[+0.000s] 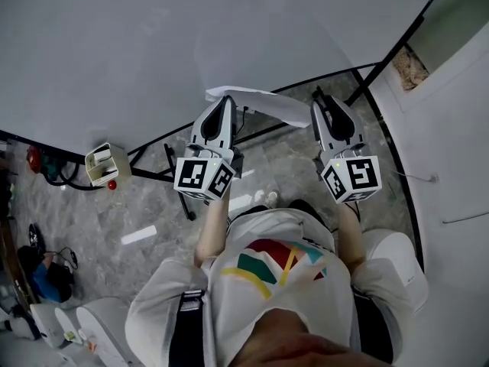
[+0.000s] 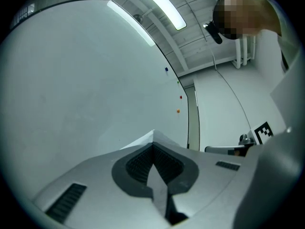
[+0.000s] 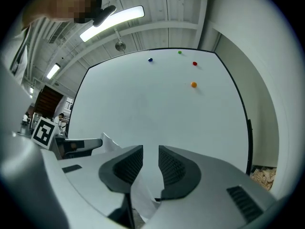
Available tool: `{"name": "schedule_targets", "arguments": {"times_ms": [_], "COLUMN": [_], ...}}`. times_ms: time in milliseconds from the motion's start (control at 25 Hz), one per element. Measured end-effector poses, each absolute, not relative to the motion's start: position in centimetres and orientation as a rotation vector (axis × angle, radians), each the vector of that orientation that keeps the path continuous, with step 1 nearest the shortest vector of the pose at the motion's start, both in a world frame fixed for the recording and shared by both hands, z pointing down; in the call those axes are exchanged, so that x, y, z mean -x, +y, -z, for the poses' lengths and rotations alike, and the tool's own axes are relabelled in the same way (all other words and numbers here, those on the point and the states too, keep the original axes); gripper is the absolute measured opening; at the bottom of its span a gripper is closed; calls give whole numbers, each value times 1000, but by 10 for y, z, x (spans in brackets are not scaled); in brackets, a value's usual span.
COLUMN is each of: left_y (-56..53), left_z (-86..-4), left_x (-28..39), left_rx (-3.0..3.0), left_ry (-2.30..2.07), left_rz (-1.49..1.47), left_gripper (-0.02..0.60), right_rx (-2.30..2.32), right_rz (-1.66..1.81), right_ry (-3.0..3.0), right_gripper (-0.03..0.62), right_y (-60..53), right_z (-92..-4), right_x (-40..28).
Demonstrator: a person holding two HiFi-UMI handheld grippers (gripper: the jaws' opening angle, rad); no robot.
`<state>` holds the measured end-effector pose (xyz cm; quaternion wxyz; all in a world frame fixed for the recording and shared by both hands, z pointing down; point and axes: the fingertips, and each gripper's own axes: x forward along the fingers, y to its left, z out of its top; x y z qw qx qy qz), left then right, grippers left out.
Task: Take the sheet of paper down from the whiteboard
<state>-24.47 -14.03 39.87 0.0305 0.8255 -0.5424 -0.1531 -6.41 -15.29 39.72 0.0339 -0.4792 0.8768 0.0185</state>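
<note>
A white sheet of paper (image 1: pixel 263 105) hangs curled off the whiteboard (image 1: pixel 153 52), stretched between my two grippers. My left gripper (image 1: pixel 228 100) is shut on the sheet's left end. In the left gripper view its jaws (image 2: pixel 152 146) meet with the paper (image 2: pixel 159 190) pinched between them. My right gripper (image 1: pixel 317 107) is at the sheet's right end. In the right gripper view its jaws (image 3: pixel 150 149) stand apart, with the paper (image 3: pixel 143 194) lying low in the gap and no pad pressing on it. The whiteboard (image 3: pixel 157 104) shows through that gap.
Small coloured magnets sit near the board's top right corner, among them an orange magnet (image 3: pixel 193 84) and a red magnet (image 3: pixel 194 63). The board's black stand (image 1: pixel 229 140) crosses the marble floor. A small box (image 1: pixel 103 163) sits at the left and a white wall (image 1: pixel 451 128) rises at the right.
</note>
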Motion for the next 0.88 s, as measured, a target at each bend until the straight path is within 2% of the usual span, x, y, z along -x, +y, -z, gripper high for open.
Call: {"name": "schedule_targets", "arguments": {"times_ms": [440, 720, 800, 880], "left_y": [-78, -82, -84, -87], "left_z": [-394, -387, -384, -379], "left_x": [216, 200, 202, 203], "left_rx": [-2560, -2625, -2644, -2664], "left_ry": [-1644, -1543, -1529, -1520], "left_rz": [463, 466, 445, 442], "left_gripper": [42, 43, 43, 43], "right_rx": [1467, 1523, 1550, 1565], "right_rz": [-45, -85, -112, -132], "right_ry": [2723, 2714, 2703, 2676], "right_gripper": [112, 110, 69, 66], "right_y": [-85, -79, -79, -83], "right_z": [-396, -391, -384, -375], "right_x": [48, 47, 47, 45]}}
